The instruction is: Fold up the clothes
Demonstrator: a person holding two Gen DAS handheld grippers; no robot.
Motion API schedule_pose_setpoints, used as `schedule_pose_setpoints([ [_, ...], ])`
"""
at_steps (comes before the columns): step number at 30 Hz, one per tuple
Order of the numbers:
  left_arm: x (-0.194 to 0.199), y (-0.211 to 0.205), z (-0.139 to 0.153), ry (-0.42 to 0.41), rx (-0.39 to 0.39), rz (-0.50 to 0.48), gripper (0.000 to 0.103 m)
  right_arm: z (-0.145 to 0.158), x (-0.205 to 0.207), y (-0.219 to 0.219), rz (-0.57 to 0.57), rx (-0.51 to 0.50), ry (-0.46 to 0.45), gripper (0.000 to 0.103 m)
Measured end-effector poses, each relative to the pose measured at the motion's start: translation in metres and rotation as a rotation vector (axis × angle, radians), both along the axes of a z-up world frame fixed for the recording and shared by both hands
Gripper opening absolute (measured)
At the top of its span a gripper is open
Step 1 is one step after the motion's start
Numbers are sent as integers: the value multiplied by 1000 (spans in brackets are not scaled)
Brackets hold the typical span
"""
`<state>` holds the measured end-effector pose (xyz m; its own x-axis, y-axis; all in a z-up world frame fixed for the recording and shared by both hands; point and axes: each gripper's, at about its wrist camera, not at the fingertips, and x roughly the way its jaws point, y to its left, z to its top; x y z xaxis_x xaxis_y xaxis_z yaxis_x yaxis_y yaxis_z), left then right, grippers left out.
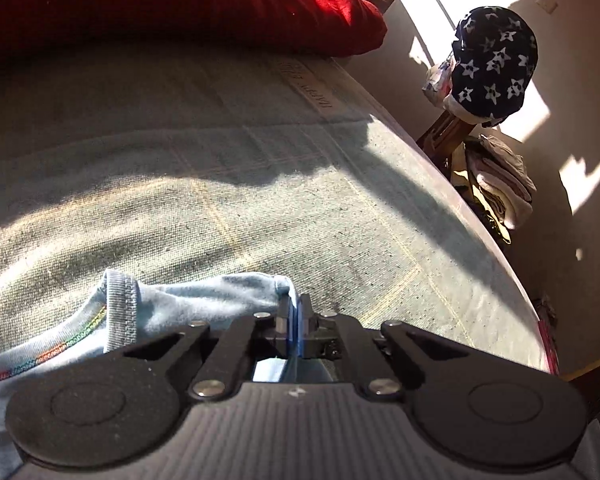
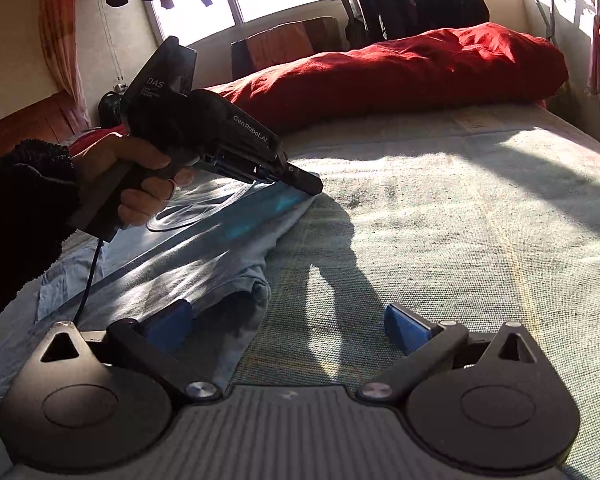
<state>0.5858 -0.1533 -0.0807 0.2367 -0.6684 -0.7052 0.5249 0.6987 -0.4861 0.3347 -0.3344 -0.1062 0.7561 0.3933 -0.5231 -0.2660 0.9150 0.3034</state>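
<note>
Fingers of the left gripper (image 1: 294,320) pinch the pale blue shirt's (image 2: 204,264) edge; the right gripper's (image 2: 296,326) stand spread. Folding looks barely begun, with the shirt rumpled on the bed (image 2: 440,220).

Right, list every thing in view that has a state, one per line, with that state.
left hand-held gripper: shut on the light blue garment's edge.
right hand-held gripper: open, holding nothing, one pad over the garment's near corner.
light blue garment: lying crumpled on the bed, one edge pinched.
red duvet: bunched up at the bed's far end.
star-patterned cloth: draped over a chair beside the bed.
</note>
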Motion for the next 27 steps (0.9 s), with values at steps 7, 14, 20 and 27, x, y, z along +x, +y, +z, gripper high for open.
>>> schedule_pose_setpoints([
  [7, -2, 10, 1, 59, -60, 85, 10, 2, -4, -2, 5, 11, -43, 92],
  [14, -39, 42, 48, -23, -48, 116, 45, 29, -2, 20, 95, -99, -85, 64],
  [20, -86, 82, 59, -10, -33, 120, 53, 34, 38, 48, 195, -236, 10, 37],
  [27, -123, 122, 53, 21, -38, 137, 55, 24, 57, 48, 149, -288, 99, 6],
])
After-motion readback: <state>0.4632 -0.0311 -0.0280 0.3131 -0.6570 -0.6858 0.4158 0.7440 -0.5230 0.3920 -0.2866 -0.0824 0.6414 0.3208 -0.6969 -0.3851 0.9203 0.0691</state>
